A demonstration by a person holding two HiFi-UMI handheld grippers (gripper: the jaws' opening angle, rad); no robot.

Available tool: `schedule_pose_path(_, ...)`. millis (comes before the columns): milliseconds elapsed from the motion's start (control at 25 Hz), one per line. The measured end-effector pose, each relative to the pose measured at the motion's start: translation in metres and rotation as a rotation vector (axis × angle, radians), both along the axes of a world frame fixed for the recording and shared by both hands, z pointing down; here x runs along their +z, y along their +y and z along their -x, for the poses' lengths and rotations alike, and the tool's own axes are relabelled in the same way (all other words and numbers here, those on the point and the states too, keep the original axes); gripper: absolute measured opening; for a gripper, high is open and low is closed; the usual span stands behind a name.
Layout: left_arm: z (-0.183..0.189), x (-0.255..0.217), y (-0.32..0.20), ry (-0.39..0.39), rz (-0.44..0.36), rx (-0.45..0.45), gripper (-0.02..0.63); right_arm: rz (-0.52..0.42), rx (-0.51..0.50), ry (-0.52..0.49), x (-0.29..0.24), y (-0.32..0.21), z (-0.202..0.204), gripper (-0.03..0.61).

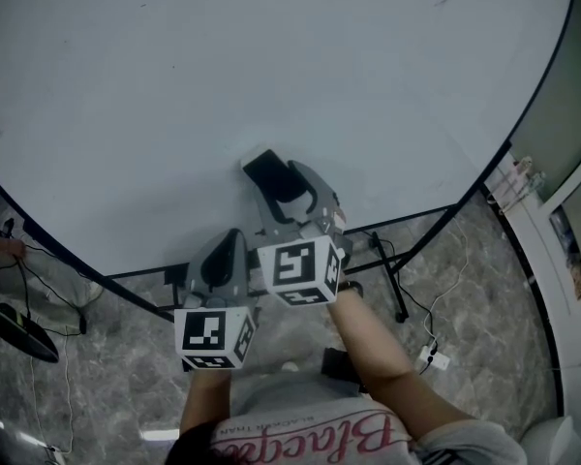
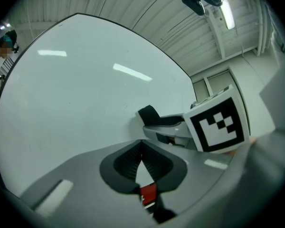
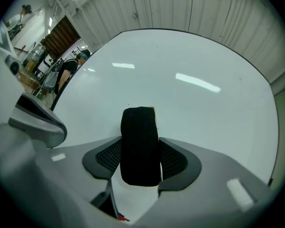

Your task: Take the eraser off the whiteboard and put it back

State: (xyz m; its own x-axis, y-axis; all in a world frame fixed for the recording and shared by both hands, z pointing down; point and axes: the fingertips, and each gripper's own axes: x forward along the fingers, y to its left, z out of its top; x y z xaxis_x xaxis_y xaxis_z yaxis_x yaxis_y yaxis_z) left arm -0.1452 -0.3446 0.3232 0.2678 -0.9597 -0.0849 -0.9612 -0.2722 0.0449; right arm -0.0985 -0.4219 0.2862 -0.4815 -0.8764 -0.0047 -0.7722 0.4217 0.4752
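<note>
The black eraser lies with its end against the whiteboard, low on the board near its bottom edge. My right gripper is shut on the eraser, and the ribbed pads press its two long sides. The eraser stands out beyond the jaws toward the board. My left gripper hangs just below and left of the right one, shut with nothing in it, its tips meeting. From the left gripper view the eraser shows touching the board.
The board's black stand legs reach onto the marble floor below. Cables and a white power strip lie at the right, a dark flat object at the left. A white cabinet stands at the far right. A person stands far off.
</note>
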Motion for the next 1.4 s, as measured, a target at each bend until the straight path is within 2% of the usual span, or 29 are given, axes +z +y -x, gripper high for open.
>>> schedule_pose_path(120, -0.002, 0.001, 0.002, 0.005, -0.002, 0.009, 0.000, 0.042, -0.022, -0.055, 0.008, 0.011, -0.007, 0.236)
schedule_pose_path(320, -0.006, 0.000, 0.007, 0.003, -0.013, 0.024, 0.000, 0.053, -0.044, -0.116, 0.016, 0.032, -0.021, 0.235)
schedule_pose_path(600, -0.005, -0.002, 0.011, 0.013, -0.019, 0.023, 0.000, 0.142, -0.110, -0.251, 0.023, 0.067, -0.035, 0.236)
schedule_pose_path(880, -0.008, -0.001, 0.010, -0.006, -0.014, 0.040, -0.002, 0.196, -0.105, -0.269, 0.043, 0.080, -0.045, 0.236)
schedule_pose_path(1400, -0.009, -0.006, 0.008, 0.000, -0.030, 0.034, 0.000, 0.164, -0.122, -0.252, 0.032, 0.072, -0.042, 0.236)
